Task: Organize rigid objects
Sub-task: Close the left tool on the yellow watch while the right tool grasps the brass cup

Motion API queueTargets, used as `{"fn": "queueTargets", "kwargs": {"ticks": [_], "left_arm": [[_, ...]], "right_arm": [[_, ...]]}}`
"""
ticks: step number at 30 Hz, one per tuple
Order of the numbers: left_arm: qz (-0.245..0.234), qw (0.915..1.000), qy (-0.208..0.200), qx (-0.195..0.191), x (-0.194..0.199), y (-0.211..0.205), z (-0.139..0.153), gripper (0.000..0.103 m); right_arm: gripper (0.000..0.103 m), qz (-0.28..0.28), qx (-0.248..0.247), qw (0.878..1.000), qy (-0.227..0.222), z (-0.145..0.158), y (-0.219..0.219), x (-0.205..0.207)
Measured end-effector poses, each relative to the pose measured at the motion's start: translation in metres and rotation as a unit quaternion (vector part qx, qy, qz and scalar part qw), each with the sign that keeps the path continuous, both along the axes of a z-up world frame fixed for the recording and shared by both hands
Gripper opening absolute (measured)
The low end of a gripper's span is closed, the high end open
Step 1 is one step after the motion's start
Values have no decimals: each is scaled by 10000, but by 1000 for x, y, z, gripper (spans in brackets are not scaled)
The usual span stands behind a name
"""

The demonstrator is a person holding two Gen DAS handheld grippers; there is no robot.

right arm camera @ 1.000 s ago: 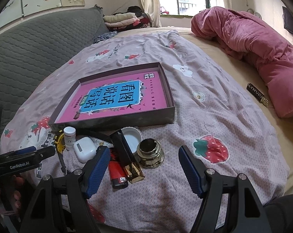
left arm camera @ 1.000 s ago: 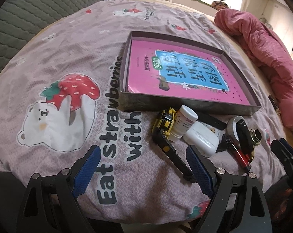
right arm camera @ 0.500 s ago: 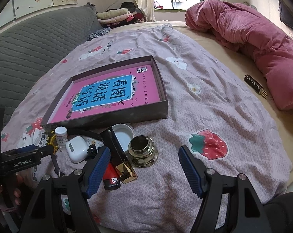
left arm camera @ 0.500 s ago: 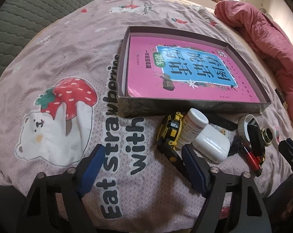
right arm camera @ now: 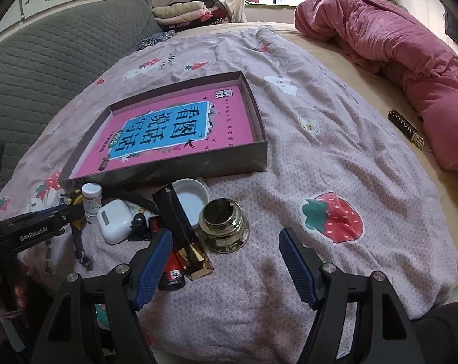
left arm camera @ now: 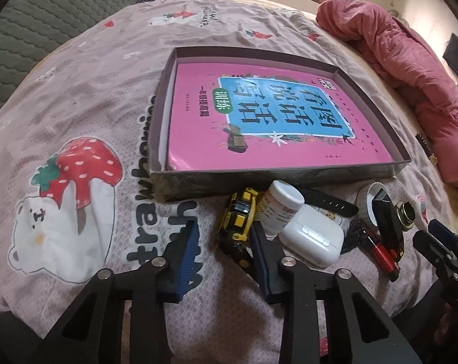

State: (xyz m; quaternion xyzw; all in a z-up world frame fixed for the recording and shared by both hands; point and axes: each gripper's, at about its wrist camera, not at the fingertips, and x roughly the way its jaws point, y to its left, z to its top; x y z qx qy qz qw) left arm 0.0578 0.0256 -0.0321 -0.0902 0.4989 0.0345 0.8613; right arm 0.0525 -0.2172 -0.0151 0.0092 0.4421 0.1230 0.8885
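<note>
On the bed, over a mauve quilt printed with strawberries and bears (left arm camera: 86, 97), sits a shallow dark cardboard box (left arm camera: 289, 179) holding a pink paperback book with a blue title panel (left arm camera: 259, 112).

Items lying loose on the quilt just in front of the box's near wall, left to right in the left wrist view:
- yellow-and-black wristwatch with black strap (left arm camera: 238, 215), its strap trailing toward the gripper;
- small white plastic pill bottle with printed label (left arm camera: 279, 206), tipped against the watch;
- white glossy earbud case (left arm camera: 313, 236), touching the bottle;
- black perforated strap (left arm camera: 329, 203) behind the case;
- round white lid (right arm camera: 189, 198);
- long black faceted bar with a gold end (right arm camera: 180, 227), lying over the lid's edge;
- red lighter (right arm camera: 171, 270), beside the bar;
- squat brass-coloured glass inkwell (right arm camera: 224, 226), upright.

Left gripper (left arm camera: 224, 244): blue-padded jaws closing, narrowed about the watch's lower strap; whether the pads press it, I cannot tell.

Right gripper (right arm camera: 225, 261): jaws spread wide, hovering before the inkwell, nothing held.

Off to the right: crumpled pink duvet (right arm camera: 395, 48); a dark flat bar with a gold tip (right arm camera: 406, 127) on the tan sheet.
</note>
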Motion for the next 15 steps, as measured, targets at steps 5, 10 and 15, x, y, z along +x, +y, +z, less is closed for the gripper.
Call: {"fn": "queueTargets", "kwargs": {"ticks": [5, 10, 15], "left_arm": [[-42, 10000, 19, -5, 5, -1, -4, 30], [-74, 10000, 20, 38, 10, -4, -7, 28], [-106, 9999, 26, 77, 14, -6, -9, 25]], "right_arm": [[71, -34, -183, 9998, -11, -5, 1, 6], [69, 4, -377, 9993, 86, -11, 3, 12], [64, 76, -487, 9987, 151, -17, 5, 18]]}}
